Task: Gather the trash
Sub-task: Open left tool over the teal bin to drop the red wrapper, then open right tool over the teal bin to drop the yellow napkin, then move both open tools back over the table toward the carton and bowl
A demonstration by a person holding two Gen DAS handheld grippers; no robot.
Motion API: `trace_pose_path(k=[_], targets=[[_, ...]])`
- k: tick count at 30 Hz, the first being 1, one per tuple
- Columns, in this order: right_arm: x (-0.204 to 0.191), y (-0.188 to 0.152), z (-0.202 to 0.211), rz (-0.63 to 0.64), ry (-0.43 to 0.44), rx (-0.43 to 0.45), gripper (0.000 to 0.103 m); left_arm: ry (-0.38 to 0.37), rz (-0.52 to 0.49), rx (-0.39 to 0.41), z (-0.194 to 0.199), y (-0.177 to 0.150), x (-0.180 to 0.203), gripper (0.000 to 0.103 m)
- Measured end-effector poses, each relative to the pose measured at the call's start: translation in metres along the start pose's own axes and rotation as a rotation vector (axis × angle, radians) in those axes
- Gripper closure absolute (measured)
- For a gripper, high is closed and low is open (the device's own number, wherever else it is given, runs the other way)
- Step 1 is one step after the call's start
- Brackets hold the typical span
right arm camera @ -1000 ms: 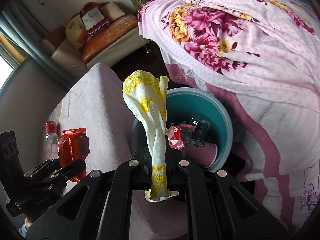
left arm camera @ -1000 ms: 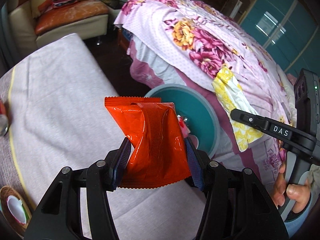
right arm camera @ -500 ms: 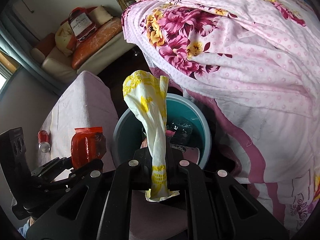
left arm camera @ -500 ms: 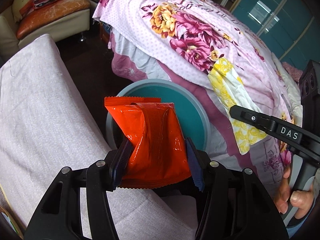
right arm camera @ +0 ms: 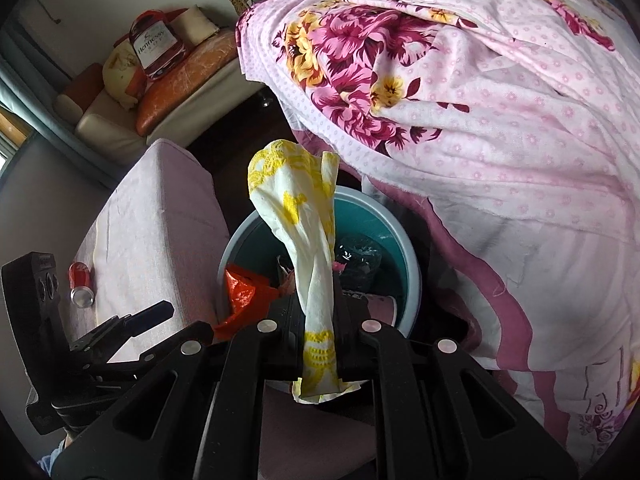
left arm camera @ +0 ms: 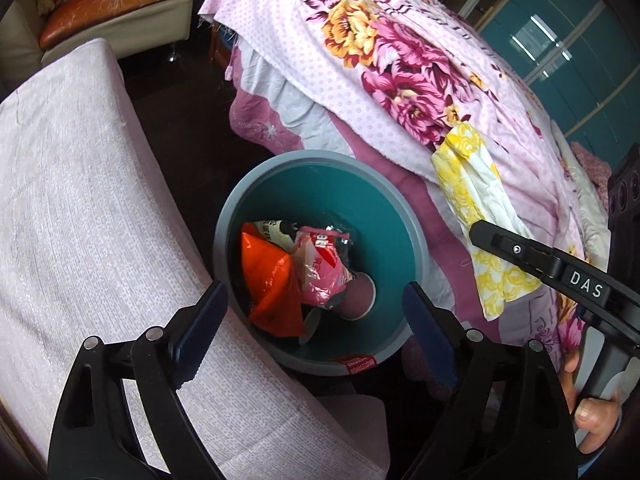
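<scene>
A teal bin (left arm camera: 352,200) with a grey rim stands on the floor between a pink-covered table and a bed; it also shows in the right wrist view (right arm camera: 394,236). My left gripper (left arm camera: 316,320) is open and empty just above the bin's near rim. An orange-red wrapper (left arm camera: 272,280) lies inside the bin (right arm camera: 240,292) with a pink wrapper (left arm camera: 320,268) and a pink cup (left arm camera: 358,294). My right gripper (right arm camera: 318,316) is shut on a white and yellow napkin (right arm camera: 304,236) (left arm camera: 476,208), held above the bin's near edge.
A table with a pale pink cloth (left arm camera: 72,220) lies left of the bin. A red can (right arm camera: 82,286) lies on it. A bed with a floral pink blanket (left arm camera: 400,64) is right of the bin. A sofa (left arm camera: 116,8) stands at the back.
My left gripper has opened and the orange-red wrapper has dropped into the bin. Both grippers have moved closer over the bin. The right gripper still holds the napkin.
</scene>
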State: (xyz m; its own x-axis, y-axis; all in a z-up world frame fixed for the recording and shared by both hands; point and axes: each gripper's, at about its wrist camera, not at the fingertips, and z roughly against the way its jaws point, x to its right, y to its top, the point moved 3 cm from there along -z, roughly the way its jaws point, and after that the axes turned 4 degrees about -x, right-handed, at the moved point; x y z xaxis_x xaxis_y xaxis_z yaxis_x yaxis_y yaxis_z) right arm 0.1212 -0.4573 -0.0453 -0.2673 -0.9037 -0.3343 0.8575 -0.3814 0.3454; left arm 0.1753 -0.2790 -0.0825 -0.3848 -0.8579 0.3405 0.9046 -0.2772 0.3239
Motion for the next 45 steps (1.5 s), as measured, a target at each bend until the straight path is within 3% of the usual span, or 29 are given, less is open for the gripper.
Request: trace_pose_path(k=[11,13,15,24,45], targets=[[-0.028,-0.003,-0.015,0.050,0.002,-0.040,0.091,0.062,0.000,0.006,0.021,-0.019,-0.022,0.014],[-0.035,-0.004,-0.019,0.060,0.006,-0.051,0.083,0.071,0.005,0.010,0.024,-0.023,-0.028,0.014],[-0.042,-0.006,-0.021,0.076,-0.003,-0.051,0.052,0.078,0.013,0.013,0.027,-0.027,-0.033,0.014],[-0.052,-0.012,-0.022,0.059,-0.024,-0.067,0.029,0.069,0.047,0.018,0.036,-0.041,-0.049,0.014],[-0.103,-0.034,-0.006,0.120,-0.047,-0.086,0.024,0.040,0.120,0.067,0.080,-0.075,-0.085,0.014]])
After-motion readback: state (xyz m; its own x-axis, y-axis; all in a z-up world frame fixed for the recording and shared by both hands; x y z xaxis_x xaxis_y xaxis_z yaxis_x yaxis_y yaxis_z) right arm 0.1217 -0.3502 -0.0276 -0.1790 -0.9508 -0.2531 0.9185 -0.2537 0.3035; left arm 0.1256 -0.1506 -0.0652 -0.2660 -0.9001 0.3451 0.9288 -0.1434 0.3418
